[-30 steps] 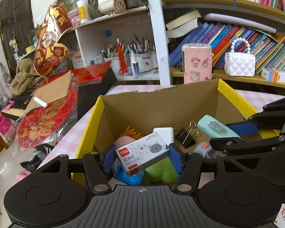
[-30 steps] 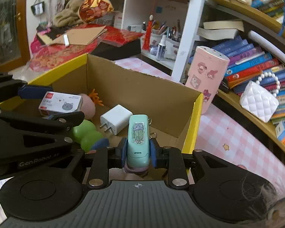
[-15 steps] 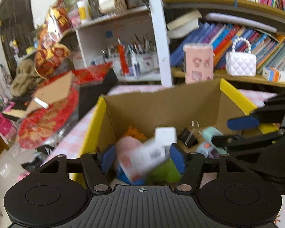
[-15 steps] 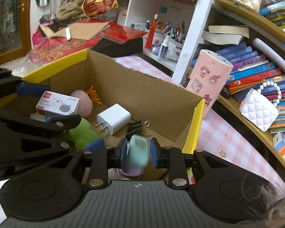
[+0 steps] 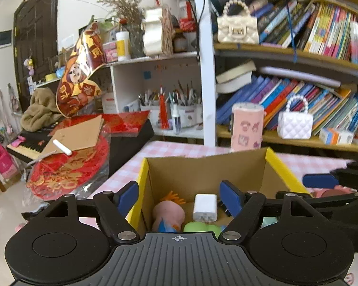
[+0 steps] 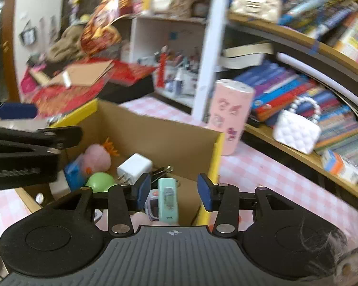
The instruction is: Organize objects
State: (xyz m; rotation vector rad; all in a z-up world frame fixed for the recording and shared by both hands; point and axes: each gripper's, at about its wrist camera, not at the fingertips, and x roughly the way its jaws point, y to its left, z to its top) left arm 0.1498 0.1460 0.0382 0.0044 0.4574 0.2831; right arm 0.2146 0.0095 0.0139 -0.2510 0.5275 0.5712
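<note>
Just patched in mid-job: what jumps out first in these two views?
The yellow-edged cardboard box sits centre on the pink checked tablecloth, holding a white charger, pink plush toy and mint stapler. Both the left gripper and right gripper hang open and empty above it. Crowded bookshelves rise behind.

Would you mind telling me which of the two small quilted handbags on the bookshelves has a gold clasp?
The cream quilted handbag on the upper shelf has it. The white quilted handbag on the lower shelf, right of the pink cylinder, shows no clasp.
</note>
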